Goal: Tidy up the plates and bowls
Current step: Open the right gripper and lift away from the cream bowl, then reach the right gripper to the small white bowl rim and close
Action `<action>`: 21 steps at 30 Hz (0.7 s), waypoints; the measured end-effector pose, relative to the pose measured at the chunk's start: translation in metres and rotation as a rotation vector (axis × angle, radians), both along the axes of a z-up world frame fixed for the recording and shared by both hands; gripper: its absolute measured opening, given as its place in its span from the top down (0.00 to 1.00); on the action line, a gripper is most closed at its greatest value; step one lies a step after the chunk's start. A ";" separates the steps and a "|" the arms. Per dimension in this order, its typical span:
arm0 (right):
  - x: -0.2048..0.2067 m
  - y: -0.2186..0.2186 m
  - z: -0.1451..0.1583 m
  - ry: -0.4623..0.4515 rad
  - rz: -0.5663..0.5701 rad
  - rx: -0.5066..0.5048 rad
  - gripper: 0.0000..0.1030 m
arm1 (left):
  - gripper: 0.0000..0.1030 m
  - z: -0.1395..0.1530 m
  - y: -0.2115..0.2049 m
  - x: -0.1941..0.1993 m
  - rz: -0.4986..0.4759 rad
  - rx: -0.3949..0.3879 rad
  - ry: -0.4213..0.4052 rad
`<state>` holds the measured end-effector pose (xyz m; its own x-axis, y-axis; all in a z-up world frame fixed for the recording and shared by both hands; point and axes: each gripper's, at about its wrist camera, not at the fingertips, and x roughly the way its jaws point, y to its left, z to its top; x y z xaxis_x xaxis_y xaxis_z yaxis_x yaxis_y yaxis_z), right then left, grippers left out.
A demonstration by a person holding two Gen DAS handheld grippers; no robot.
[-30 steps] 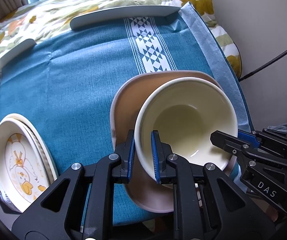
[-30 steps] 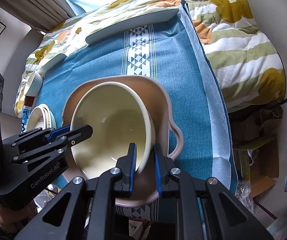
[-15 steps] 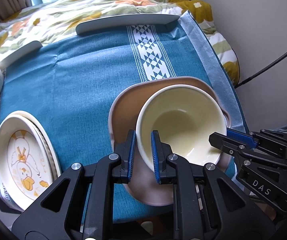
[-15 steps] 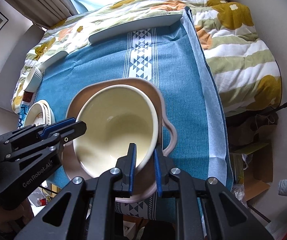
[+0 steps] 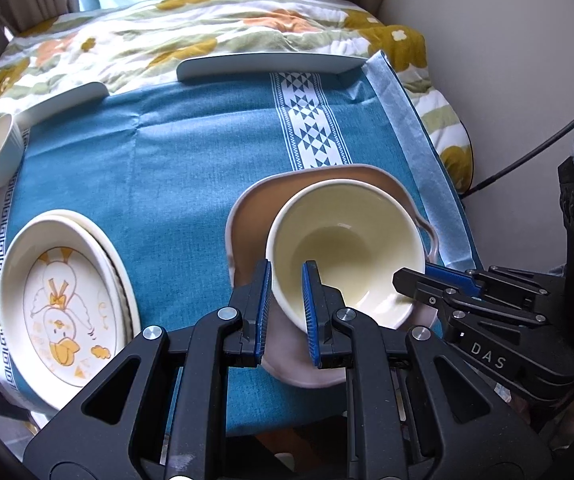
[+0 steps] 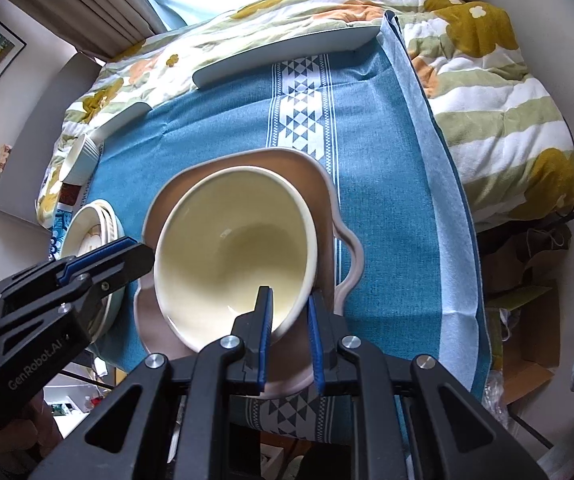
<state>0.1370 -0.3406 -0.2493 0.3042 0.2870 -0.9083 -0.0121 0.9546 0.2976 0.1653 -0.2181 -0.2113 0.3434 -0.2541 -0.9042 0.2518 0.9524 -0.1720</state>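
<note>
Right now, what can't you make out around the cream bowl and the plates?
- Whether the cream bowl rests on the pink plate: both views, bowl hides the contact.
- Duck plate stack count: left wrist view, top plate covers it; in the right wrist view, the left gripper hides it.

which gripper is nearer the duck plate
Left. The left gripper, jaws clamped on the cream bowl's near rim, is beside the duck plate; the right gripper grips the bowl's far side.

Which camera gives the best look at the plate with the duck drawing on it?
The left wrist view. There the duck plate lies almost fully in sight, drawing and all, on top of another plate. In the right wrist view the left tool covers most of it, leaving only part of its rim.
</note>
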 end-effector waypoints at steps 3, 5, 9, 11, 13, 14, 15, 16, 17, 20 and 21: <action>0.001 0.008 0.002 -0.002 0.043 -0.047 0.85 | 0.87 0.001 0.003 0.000 0.008 0.000 0.002; 0.003 0.010 0.002 0.028 0.060 -0.050 0.85 | 0.87 0.003 0.005 0.000 0.010 0.002 -0.001; 0.004 0.012 0.007 0.071 0.102 -0.101 0.83 | 0.87 0.013 0.008 -0.001 0.015 0.003 -0.010; 0.005 0.013 0.011 0.078 0.127 -0.111 0.82 | 0.87 0.020 0.011 -0.001 0.022 0.006 -0.014; 0.004 0.011 0.018 0.077 0.131 -0.115 0.82 | 0.86 0.031 0.016 -0.003 0.034 0.006 -0.030; 0.003 0.010 0.023 0.071 0.133 -0.112 0.82 | 0.86 0.038 0.020 -0.004 0.043 0.003 -0.041; 0.001 0.009 0.030 0.054 0.134 -0.108 0.82 | 0.86 0.045 0.025 -0.005 0.055 0.001 -0.054; 0.000 0.009 0.038 0.034 0.134 -0.100 0.81 | 0.86 0.054 0.032 -0.007 0.071 0.000 -0.071; -0.001 0.008 0.047 0.006 0.136 -0.085 0.81 | 0.86 0.063 0.039 -0.008 0.090 -0.003 -0.093; 0.001 0.011 0.080 -0.116 0.155 -0.027 0.75 | 0.79 0.096 0.068 -0.015 0.160 -0.007 -0.180; 0.003 0.015 0.093 -0.167 0.169 -0.010 0.61 | 0.65 0.108 0.079 -0.018 0.192 -0.004 -0.215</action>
<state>0.1397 -0.3256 -0.1564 0.3993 0.3378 -0.8523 -0.2203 0.9378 0.2685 0.1468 -0.1392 -0.1034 0.5696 -0.1691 -0.8043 0.0985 0.9856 -0.1375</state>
